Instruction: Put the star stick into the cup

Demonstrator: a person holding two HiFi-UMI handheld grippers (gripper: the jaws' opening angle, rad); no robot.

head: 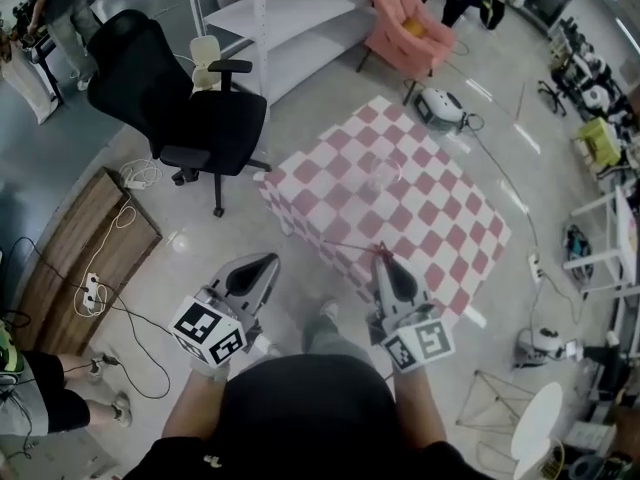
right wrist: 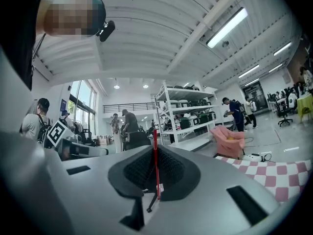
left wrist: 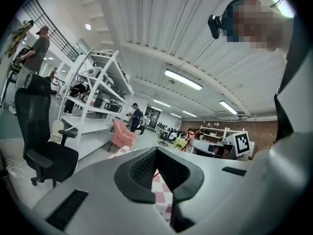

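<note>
Right gripper [right wrist: 155, 150]: clamped on thin star stick [right wrist: 156, 173]. Left gripper [left wrist: 156, 152]: closed, empty. Risk, I judge: stick pivots in the pinch and misses the cup [head: 383, 176] ahead.

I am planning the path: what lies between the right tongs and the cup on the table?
Head view: only bare checkered cloth up to the cup.

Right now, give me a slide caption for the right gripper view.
Right gripper shut on a thin red stick, white shelves and pink armchair beyond.
</note>
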